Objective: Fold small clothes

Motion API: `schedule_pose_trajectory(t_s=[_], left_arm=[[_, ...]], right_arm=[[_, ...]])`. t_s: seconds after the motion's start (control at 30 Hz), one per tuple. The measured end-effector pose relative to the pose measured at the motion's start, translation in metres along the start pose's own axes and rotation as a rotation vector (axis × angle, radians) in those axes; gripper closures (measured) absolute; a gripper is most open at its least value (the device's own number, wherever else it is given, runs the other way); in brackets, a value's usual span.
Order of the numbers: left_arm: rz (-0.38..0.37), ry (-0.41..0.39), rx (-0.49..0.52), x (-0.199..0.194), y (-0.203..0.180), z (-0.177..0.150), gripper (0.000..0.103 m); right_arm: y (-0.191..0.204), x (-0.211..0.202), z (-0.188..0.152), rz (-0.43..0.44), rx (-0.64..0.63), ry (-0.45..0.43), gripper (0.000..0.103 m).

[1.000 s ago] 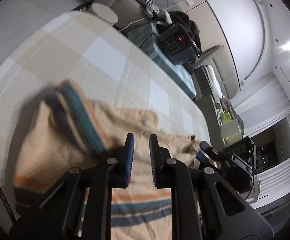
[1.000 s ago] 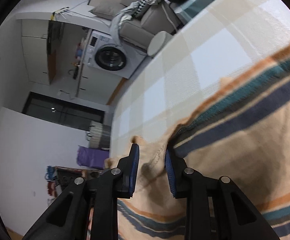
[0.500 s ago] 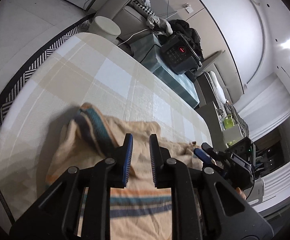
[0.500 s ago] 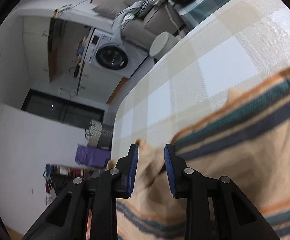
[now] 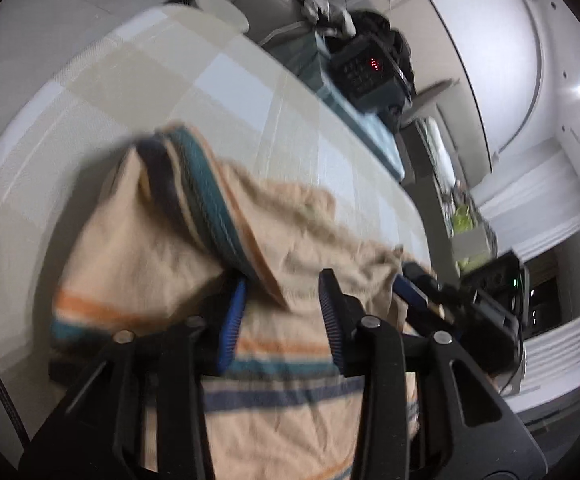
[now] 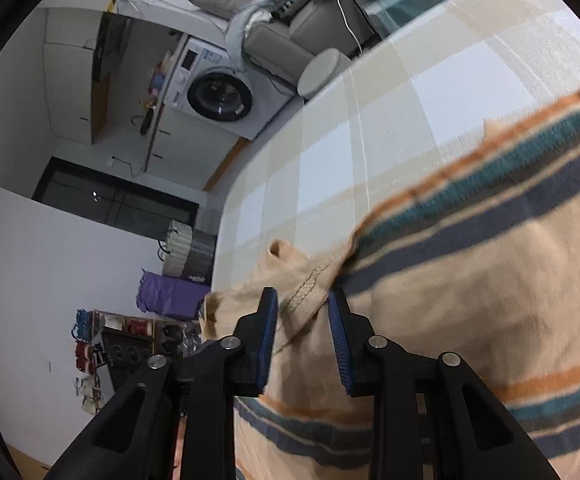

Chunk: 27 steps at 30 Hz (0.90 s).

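The striped garment (image 5: 297,240) lies crosswise between both grippers: the left gripper (image 5: 282,312) fingers are opening around the folded-over edge, apparently loose, while the right gripper (image 6: 301,336) fingers pinch the hem.

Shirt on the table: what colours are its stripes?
Orange, teal and navy on the beige shirt; clearest in the right wrist view.

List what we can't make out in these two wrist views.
- Garment type: left view blurred, lower part cut off by the frame edge and left gripper, whose jaws are opening.
- Right gripper grip: right view, fabric fills the gap, pad contact unclear.
- Table near edge: covered by the garment in both views.
- Display digits: left view, too small.
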<state>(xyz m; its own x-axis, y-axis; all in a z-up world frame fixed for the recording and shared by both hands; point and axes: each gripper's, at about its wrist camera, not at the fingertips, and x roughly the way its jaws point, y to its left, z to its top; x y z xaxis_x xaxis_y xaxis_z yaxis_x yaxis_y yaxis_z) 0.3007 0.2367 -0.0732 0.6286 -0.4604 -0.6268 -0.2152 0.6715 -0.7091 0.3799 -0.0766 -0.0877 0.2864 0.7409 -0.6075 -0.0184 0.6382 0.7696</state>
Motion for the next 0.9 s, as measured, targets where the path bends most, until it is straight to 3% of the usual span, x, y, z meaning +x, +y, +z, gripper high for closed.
schedule_pose_trajectory(t_s=[0.03,0.07,0.13,0.43,0.67,0.73,0.8,0.87,0.9], left_arm=[[0.001,-0.012,0.003,0.002,-0.002,0.003,0.100],[-0.004,-0.014,0.008,0.004,-0.003,0.007,0.103],[-0.024,-0.047,0.010,0.005,-0.005,0.015,0.103],[-0.007,-0.093,-0.103,0.011,0.022,0.048,0.103],[0.099,-0.152,-0.098,-0.006,0.041,0.059,0.101],[0.113,-0.157,-0.070,-0.014,0.039,0.056,0.101],[0.120,-0.140,-0.018,-0.020,0.028,0.048,0.095],[0.141,-0.130,0.030,-0.027,0.016,0.038,0.081],[0.152,-0.130,0.044,-0.033,0.013,0.031,0.080]], right_arm=[[0.000,-0.001,0.002,0.013,-0.005,-0.011,0.083],[0.001,-0.001,0.004,0.026,-0.003,-0.019,0.091],[0.000,0.003,0.009,0.031,0.010,-0.024,0.095],[-0.021,0.020,0.025,-0.020,0.119,-0.016,0.092],[-0.010,-0.012,0.020,-0.123,-0.002,-0.037,0.089],[0.000,-0.030,0.015,-0.167,-0.083,-0.049,0.079],[0.007,-0.052,0.005,-0.208,-0.160,-0.072,0.049],[0.011,-0.075,-0.007,-0.244,-0.226,-0.098,0.040],[0.012,-0.085,-0.013,-0.260,-0.250,-0.107,0.040]])
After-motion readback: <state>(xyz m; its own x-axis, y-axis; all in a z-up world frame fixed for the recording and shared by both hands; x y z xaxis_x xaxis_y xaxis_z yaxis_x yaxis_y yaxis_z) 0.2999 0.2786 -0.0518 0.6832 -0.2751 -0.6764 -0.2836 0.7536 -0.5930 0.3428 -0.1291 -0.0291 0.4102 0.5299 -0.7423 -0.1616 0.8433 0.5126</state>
